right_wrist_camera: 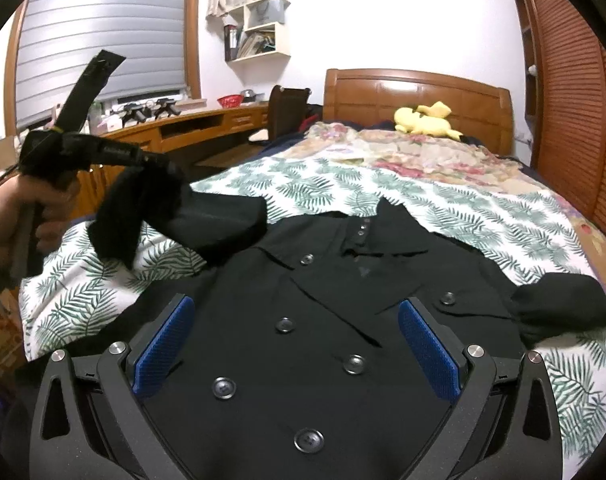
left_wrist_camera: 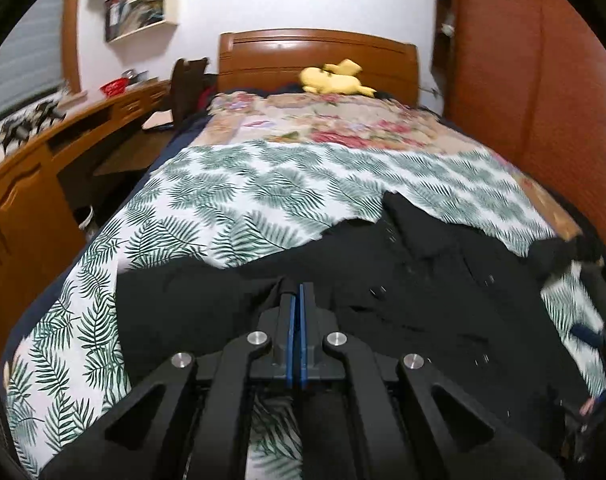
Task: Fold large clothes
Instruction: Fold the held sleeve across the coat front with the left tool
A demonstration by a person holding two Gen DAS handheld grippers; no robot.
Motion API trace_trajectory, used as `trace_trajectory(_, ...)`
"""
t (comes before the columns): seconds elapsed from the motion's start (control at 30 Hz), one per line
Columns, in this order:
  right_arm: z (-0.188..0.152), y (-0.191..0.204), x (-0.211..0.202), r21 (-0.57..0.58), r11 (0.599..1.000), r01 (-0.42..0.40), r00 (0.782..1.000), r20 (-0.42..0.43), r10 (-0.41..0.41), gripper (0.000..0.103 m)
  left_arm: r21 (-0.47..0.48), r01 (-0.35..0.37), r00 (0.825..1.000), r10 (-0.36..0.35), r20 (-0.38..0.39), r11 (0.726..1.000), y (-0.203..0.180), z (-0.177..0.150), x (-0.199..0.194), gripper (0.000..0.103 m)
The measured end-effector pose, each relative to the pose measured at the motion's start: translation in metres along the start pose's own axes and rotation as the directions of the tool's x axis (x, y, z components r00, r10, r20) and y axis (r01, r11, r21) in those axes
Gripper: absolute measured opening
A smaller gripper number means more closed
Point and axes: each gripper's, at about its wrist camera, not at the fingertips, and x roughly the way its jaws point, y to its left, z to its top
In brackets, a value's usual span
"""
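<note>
right hand-held gripper (right_wrist_camera: 295, 344) gapes empty over the black coat (right_wrist_camera: 323, 360) on the bed (right_wrist_camera: 483, 216). at ten o'clock, left hand-held gripper (right_wrist_camera: 151, 160) pinches the sleeve (right_wrist_camera: 207, 220) aloft; thin fabric could slip, spoiling the fold.

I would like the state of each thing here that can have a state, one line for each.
Black coat: spread front up on the bed, buttoned, not yet folded.
Left sleeve: lifted off the bed, pinched by the left claw.
Left claw: shut on the left sleeve.
Right claw: open, holding nothing, above the coat front.
Right sleeve: lying bunched on the bed.
Window blind: lowered.
</note>
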Motion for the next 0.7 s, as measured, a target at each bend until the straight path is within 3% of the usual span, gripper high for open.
trace_trajectory(0.2,0.0,-0.001,-0.015,-0.005,1.0,0.001,1.0,0.016,-0.001,0.103,0.033,0.04,0.998,-0.038,-0.043,0.999,-0.024,-0.016,-0.016,0.001)
trace_trajectory(0.37,0.006,-0.001,-0.021,-0.006,1.0,-0.012,0.999,0.033,0.012,0.103,-0.006,0.094,0.993,-0.094,-0.071,0.996,-0.029,-0.045,-0.03,0.008)
trace_trajectory(0.7,0.003,0.011,-0.018,-0.036,0.999,-0.033,0.999,0.02,0.034,0.103,-0.025,0.074,0.993,-0.076,-0.087,0.997,-0.014,-0.101,-0.066,0.023)
